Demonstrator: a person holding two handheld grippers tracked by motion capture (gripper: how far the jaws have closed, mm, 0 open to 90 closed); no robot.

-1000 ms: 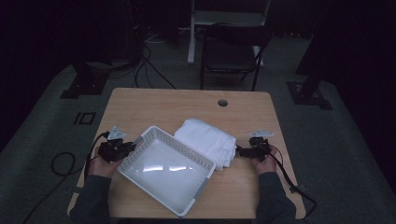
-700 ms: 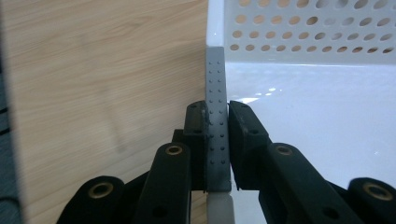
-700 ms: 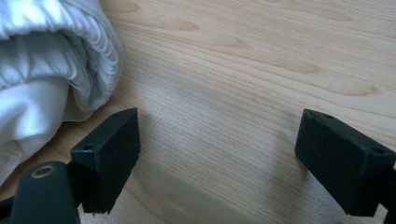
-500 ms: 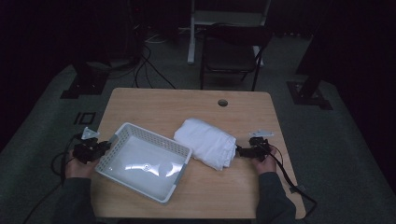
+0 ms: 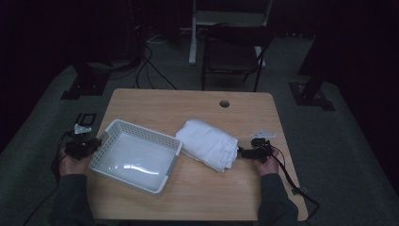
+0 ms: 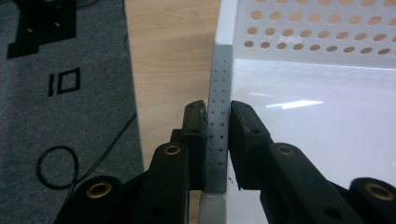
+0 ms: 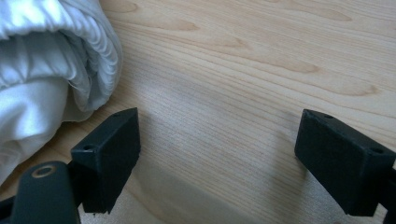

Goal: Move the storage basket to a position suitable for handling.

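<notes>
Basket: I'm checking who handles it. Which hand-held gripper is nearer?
Left. The left hand-held gripper clamps the basket wall; the right hand-held gripper sits past the cloth, jaws open.

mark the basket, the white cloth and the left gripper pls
white basket (image 5: 109,136): high view, on its left rim.
white cloth (image 5: 207,143): high view, middle of the folded bundle.
left gripper (image 6: 218,122): left gripper view, midway between its fingertips, clamped on the basket wall.

Overhead camera faces table (image 5: 197,106); gripper cameras close.
</notes>
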